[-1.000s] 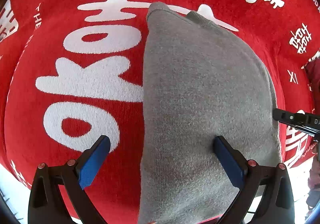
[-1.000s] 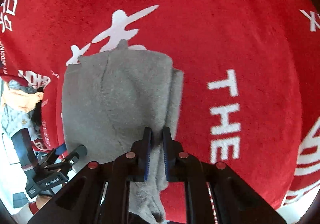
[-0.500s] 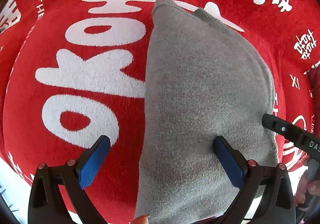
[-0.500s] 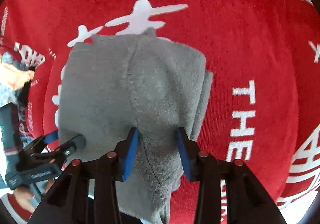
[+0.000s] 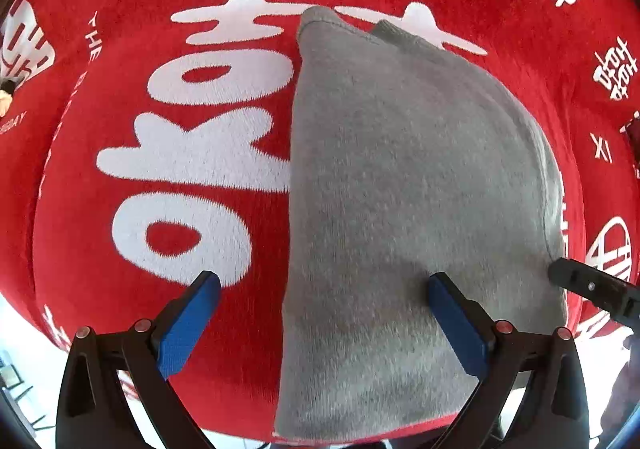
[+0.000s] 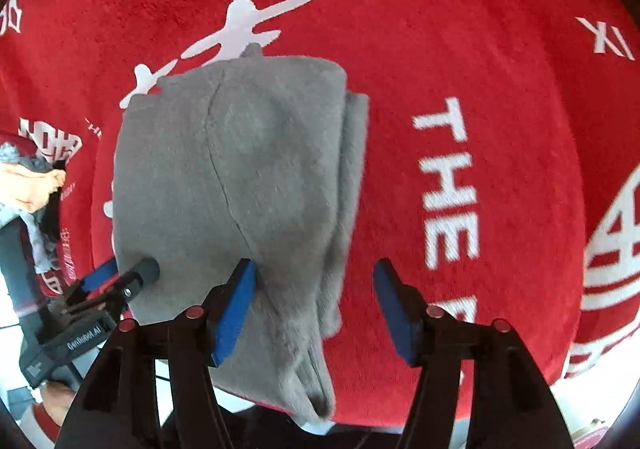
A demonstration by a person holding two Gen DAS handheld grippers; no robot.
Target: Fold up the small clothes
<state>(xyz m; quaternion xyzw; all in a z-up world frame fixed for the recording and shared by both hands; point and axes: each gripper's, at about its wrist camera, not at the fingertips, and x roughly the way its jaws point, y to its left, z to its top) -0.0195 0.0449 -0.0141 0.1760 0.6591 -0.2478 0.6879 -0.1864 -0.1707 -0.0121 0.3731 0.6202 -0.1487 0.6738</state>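
A folded grey garment (image 5: 400, 189) lies on a red cloth with white characters (image 5: 120, 29). My left gripper (image 5: 320, 305) is open over its near left edge, one blue pad over the red cloth and one over the grey fabric. In the right wrist view the garment (image 6: 240, 169) lies folded with layered edges on its right side. My right gripper (image 6: 316, 293) is open and holds nothing, its jaws standing either side of the garment's near right edge. The left gripper also shows in the right wrist view (image 6: 120, 273), at the garment's left corner.
A pile of other clothes (image 6: 28, 185) lies at the far left of the right wrist view. The red cloth's near edge (image 6: 540, 381) drops off to a pale floor. The right gripper's finger (image 5: 592, 285) shows at the right of the left wrist view.
My right gripper was shut on the garment's edge and has opened wide, letting the fabric go. My left gripper stayed open and barely moved.
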